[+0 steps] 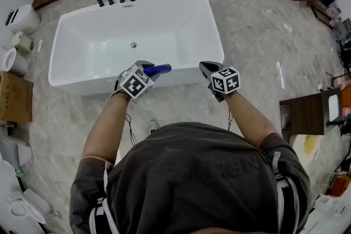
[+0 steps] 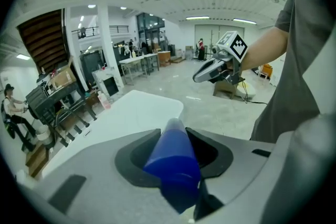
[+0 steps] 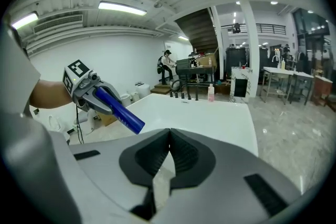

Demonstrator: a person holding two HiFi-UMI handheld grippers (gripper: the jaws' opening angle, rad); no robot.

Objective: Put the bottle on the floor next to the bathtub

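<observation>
We have the blue bottle (image 1: 159, 69) clamped in our left gripper (image 1: 149, 70), carried in the air just in front of the white bathtub's (image 1: 217, 35) near rim. It is not yet set down, so lowering it to the marble floor (image 1: 252, 24) beside the tub and letting go are left. The bottle's long axis runs out along the jaws, its free end slanting down and toward our right gripper (image 1: 208, 68), whose jaws are pressed together on nothing.
</observation>
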